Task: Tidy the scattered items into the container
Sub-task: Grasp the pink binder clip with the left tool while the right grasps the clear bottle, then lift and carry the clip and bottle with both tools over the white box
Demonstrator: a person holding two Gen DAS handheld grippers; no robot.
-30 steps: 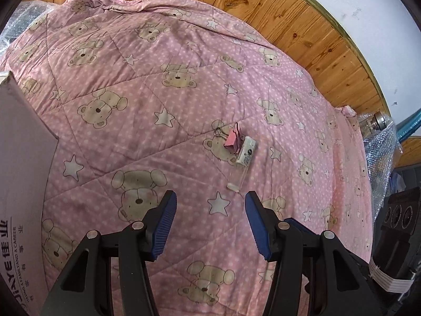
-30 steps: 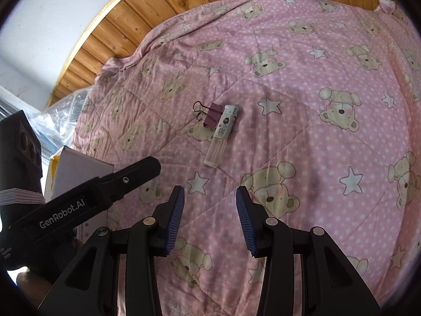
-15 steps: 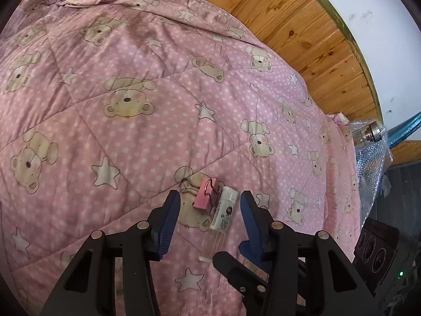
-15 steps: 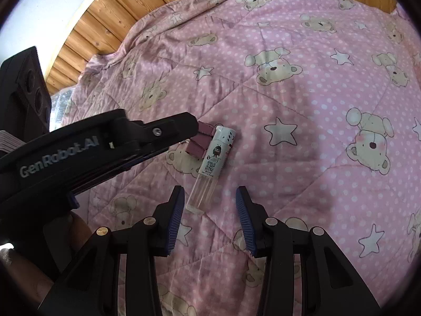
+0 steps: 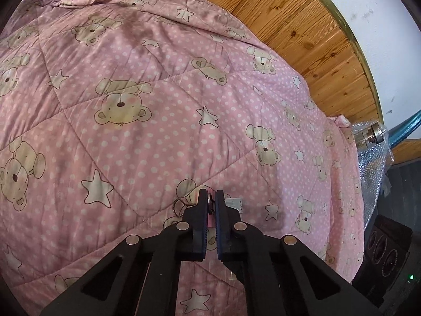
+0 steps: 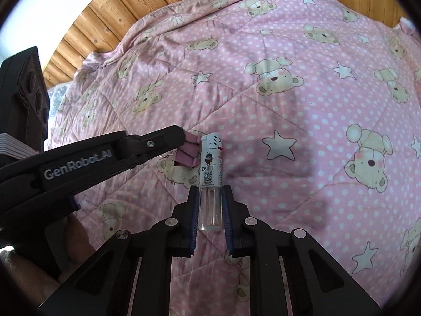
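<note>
A pink binder clip (image 6: 186, 156) lies on the pink bear-print quilt (image 6: 302, 110), and my left gripper (image 5: 211, 195) is shut on it. The clip's wire handle (image 5: 179, 206) sticks out to the left of the fingers. In the right wrist view the left gripper (image 6: 181, 138) reaches in from the left over the clip. Right beside the clip lies a lighter (image 6: 210, 163) with a white top and a clear base. My right gripper (image 6: 209, 188) is shut on that clear base. In the left wrist view only the lighter's white top (image 5: 235, 203) shows. No container is in view.
A wooden board (image 5: 302, 34) runs along the far edge of the quilt. Bubble wrap (image 5: 373, 168) with a metal-capped item (image 5: 373, 134) lies at the right edge, and a black device (image 5: 386, 250) sits below it. A hand (image 6: 76, 239) holds the left gripper.
Both grippers moved forward onto the items. The left one closed on the binder clip and the right one closed around the lighter's clear base. The cardboard box has left the left wrist view.
</note>
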